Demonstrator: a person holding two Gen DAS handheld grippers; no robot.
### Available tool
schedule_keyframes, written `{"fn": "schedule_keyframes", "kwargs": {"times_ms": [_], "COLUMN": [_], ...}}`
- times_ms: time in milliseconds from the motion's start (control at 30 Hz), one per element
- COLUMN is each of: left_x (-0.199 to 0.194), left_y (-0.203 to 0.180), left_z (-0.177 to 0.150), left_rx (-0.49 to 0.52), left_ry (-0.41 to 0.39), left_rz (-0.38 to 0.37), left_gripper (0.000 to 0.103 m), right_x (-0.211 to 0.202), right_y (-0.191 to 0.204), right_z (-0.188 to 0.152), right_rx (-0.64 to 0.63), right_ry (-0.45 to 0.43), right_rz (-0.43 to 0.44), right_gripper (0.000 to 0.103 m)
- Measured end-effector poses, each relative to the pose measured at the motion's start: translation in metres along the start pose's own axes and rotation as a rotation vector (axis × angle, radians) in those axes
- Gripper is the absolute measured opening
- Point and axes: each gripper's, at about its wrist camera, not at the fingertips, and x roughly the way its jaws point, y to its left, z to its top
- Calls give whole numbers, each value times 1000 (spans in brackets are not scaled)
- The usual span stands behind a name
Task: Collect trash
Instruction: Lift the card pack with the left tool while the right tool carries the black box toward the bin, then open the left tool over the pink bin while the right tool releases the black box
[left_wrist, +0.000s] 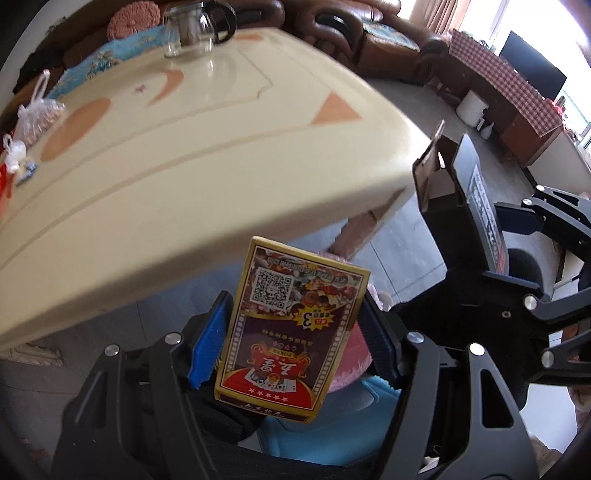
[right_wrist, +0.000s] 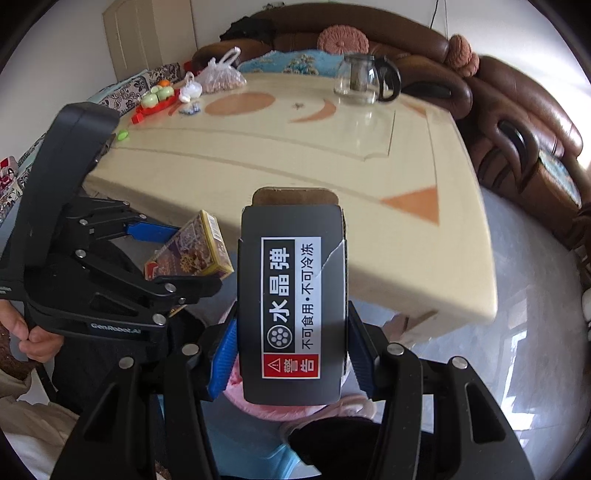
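Observation:
My left gripper (left_wrist: 295, 343) is shut on a yellow and red playing-card box (left_wrist: 291, 328), held in the air just off the near edge of the cream table (left_wrist: 184, 173). My right gripper (right_wrist: 291, 350) is shut on a black carton with a white warning label (right_wrist: 291, 295); its top flap is open. In the right wrist view the card box (right_wrist: 192, 251) shows at the left in the left gripper (right_wrist: 162, 254). In the left wrist view the black carton (left_wrist: 461, 210) shows at the right in the right gripper (left_wrist: 513, 251). Both are held over pink slippers and a blue object below.
On the table stand a glass teapot (right_wrist: 364, 79), a plastic bag of nuts (right_wrist: 221, 75), a small white bag (right_wrist: 190, 88), a red tray with green fruit (right_wrist: 157, 99) and a small green piece (right_wrist: 122, 136). Brown leather sofas (right_wrist: 517, 122) ring the table. Grey floor lies to the right.

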Motion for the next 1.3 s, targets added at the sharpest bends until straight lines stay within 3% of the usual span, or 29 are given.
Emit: {"fn": "schedule_keyframes", "kwargs": {"times_ms": [500, 933, 1300], "left_x": [90, 159, 212], "left_y": [8, 2, 15], "left_z": [-29, -52, -55], "left_rx": [-89, -108, -187], "left_ry": [150, 258, 335], "left_rz": [-88, -96, -135], "left_gripper": [67, 67, 67], "right_x": [64, 139, 194], "right_y": [-1, -13, -21], "right_z": [-53, -97, -104], "right_rx": [43, 117, 145], "right_ry": [128, 244, 329], "right_rz": [-8, -6, 0], "right_gripper": [52, 52, 52]}}
